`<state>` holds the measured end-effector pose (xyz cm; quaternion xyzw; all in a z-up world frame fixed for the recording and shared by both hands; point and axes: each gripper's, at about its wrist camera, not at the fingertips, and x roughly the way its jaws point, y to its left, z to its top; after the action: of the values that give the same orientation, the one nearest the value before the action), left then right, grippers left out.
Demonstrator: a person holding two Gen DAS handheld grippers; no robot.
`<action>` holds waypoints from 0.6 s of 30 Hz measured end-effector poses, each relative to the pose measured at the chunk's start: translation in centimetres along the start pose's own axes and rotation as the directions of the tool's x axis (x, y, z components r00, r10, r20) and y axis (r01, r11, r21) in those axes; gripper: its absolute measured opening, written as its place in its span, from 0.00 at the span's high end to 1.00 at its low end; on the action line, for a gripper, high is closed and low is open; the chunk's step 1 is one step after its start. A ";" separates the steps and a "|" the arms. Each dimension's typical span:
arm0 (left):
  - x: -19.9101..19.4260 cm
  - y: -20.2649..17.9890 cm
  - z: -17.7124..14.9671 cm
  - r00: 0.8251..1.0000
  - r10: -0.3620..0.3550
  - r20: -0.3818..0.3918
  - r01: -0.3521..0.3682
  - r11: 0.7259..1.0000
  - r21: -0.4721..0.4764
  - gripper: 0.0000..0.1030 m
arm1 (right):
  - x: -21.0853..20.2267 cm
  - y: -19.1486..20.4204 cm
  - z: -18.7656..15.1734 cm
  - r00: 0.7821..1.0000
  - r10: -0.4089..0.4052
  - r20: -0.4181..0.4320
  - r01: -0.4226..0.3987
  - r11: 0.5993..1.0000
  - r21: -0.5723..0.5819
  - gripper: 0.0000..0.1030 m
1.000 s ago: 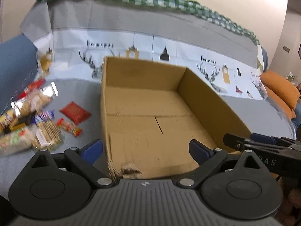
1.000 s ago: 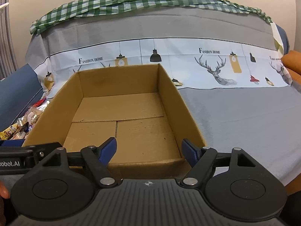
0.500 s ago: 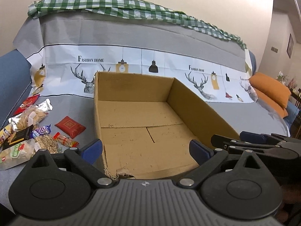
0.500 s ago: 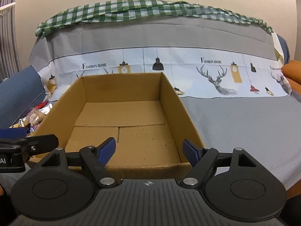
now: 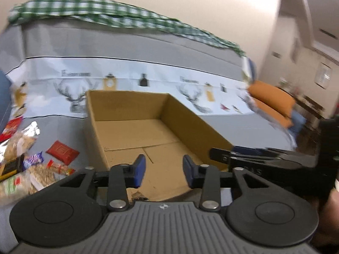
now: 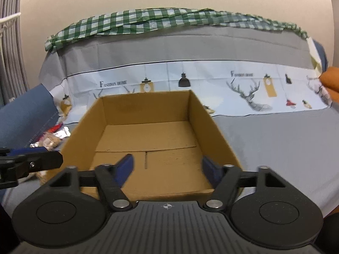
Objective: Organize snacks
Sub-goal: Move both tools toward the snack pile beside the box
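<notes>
Empty cardboard box (image 6: 148,139) sits just ahead of both, ready for filling. Left hand-held gripper (image 5: 163,170) and right hand-held gripper (image 6: 167,167) are closing on nothing; snacks (image 5: 25,163) lie left of the left one.

Right tool (image 6: 166,167), closing on nothing, hovers over an empty cardboard box (image 6: 148,135).
</notes>
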<state>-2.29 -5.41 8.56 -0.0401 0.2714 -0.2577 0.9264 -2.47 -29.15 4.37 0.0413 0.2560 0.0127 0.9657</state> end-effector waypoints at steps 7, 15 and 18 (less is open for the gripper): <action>-1.8 6.4 -2.0 0.990 0.124 -0.066 -0.106 0.969 0.224 0.64 | -0.9 2.0 0.3 0.994 0.108 0.005 -0.108 0.994 0.031 0.50; -1.8 13.0 -4.8 0.974 0.216 -0.070 -0.217 0.976 -0.005 0.64 | -2.0 7.5 0.7 0.968 0.251 0.027 -0.249 0.967 -0.052 0.49; -1.5 14.2 -5.6 0.964 0.256 -0.068 -0.259 0.965 -0.036 0.64 | -2.1 9.8 0.3 0.946 0.322 0.035 -0.316 0.942 -0.113 0.48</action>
<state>0.14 7.99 1.51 -0.0172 0.3088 -0.1303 0.9420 -4.24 -19.51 6.50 0.0315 0.2191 0.1812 0.9582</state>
